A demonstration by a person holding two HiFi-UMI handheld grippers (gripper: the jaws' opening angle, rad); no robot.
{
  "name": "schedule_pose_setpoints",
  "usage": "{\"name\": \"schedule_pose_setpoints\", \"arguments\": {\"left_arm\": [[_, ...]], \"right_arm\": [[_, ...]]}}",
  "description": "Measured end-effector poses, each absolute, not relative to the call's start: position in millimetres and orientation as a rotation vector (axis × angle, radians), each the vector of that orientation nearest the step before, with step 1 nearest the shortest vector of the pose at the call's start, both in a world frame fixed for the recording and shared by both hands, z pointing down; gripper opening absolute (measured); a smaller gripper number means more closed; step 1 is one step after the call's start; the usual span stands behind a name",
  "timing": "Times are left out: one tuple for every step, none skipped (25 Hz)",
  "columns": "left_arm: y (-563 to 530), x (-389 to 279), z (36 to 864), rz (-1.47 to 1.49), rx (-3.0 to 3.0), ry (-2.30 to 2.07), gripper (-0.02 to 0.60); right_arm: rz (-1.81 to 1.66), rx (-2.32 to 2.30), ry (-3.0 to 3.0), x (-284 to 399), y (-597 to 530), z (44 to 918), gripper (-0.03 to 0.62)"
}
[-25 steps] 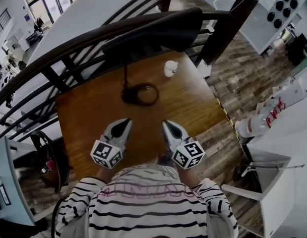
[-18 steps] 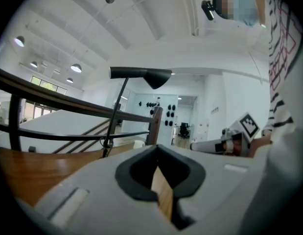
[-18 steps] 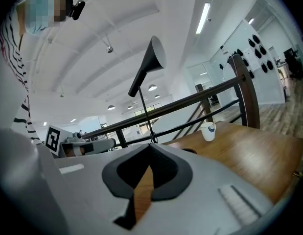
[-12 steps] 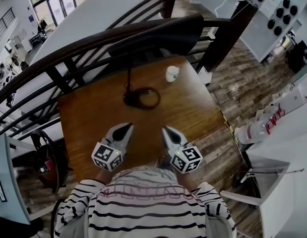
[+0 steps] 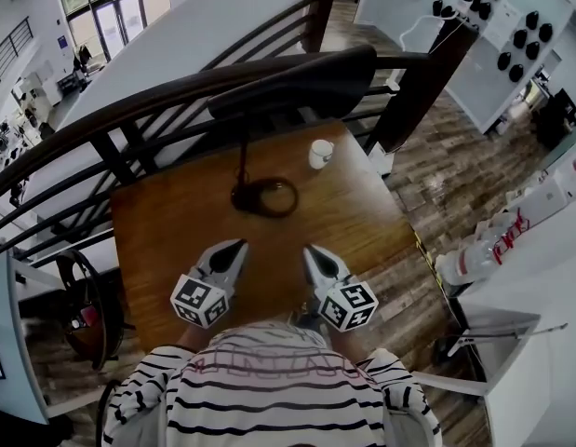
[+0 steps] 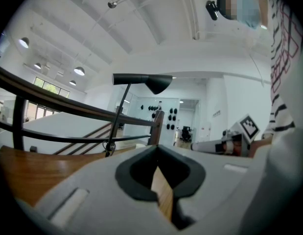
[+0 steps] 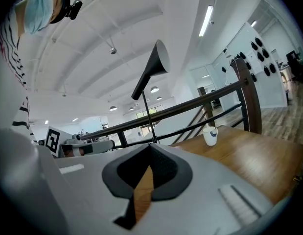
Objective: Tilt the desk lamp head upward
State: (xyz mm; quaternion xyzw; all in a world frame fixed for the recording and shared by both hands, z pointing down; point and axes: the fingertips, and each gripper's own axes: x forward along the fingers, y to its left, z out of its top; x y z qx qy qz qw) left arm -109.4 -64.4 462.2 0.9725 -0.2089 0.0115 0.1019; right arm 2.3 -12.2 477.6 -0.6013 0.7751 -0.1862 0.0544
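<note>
Open lab loft: railing [image 5: 83, 138], gear wall [image 5: 483, 40]

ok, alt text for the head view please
Seen from above, a black desk lamp stands at the far side of a wooden table, a white cup to its right. The left tongs and right tongs, both shut and empty, point toward it from the near edge.

One desk lamp [image 5: 297, 77], one white cup [image 5: 320, 154], one wooden table [image 5: 362, 222], one left gripper [image 5: 239, 245], one right gripper [image 5: 308, 250]
</note>
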Motion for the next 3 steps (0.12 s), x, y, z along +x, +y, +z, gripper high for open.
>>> {"name": "schedule_pose_setpoints", "arguments": {"left_arm": [[-62.5, -111.5, 461.3, 0.031, 2.871, -0.618, 0.003], [-60.6, -113.4, 460.3, 0.026, 2.871, -0.619, 0.003], [-58.6, -115.3, 459.1, 0.022, 2.871, -0.620, 0.003]], "right_arm": [[-0.563, -1.825, 2.355, 0.4, -10.5, 476.5, 0.000], [-0.560, -1.824, 2.356, -1.6, -8.8, 475.3, 0.000], [-0.557, -1.823, 2.356, -3.5, -7.1, 474.1, 0.000]]}}
